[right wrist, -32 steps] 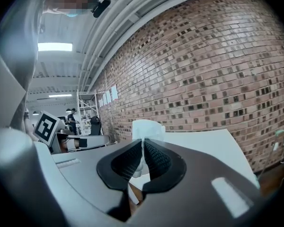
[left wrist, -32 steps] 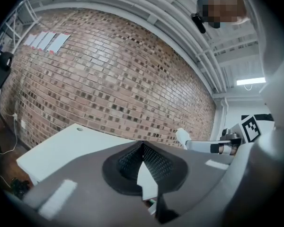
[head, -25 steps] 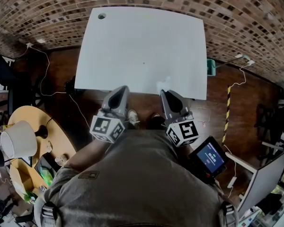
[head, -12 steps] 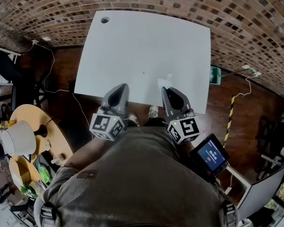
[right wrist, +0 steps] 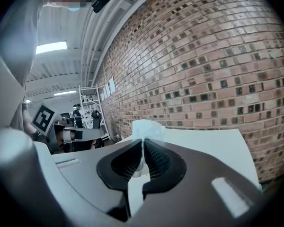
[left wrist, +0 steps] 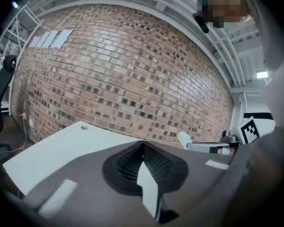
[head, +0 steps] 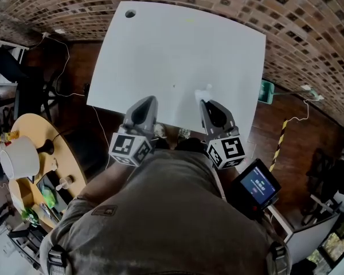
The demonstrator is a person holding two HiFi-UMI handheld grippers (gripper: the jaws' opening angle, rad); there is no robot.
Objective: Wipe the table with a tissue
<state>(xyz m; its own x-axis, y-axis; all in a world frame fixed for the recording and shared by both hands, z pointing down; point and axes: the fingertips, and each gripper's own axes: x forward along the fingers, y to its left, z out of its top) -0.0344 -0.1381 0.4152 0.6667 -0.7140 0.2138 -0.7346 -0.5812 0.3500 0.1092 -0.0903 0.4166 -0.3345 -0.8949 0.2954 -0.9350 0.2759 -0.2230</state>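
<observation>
Tissue [right wrist: 149, 129], white and crumpled, sits pinched between the jaws of the right gripper [right wrist: 143, 149]. A bunched tuft stands out past the jaw tips and a thin strip runs back between the ribbed pads. In the head view the tissue [head: 205, 89] pokes out just ahead of the right gripper [head: 207, 103], over the near part of the white table [head: 178, 44], close to its near edge. Whether the tuft touches the tabletop cannot be told.

The left gripper [head: 148, 104] is held beside the right one, level with it, its tip over the same near edge. Its own view shows the left gripper [left wrist: 143, 146] with jaws pressed together, pad against pad, and the table [left wrist: 61, 143] stretching away beyond them towards a brick wall [left wrist: 132, 79]. A small round hole [head: 130, 14] marks the table corner far ahead of the left gripper and off to its left.
</observation>
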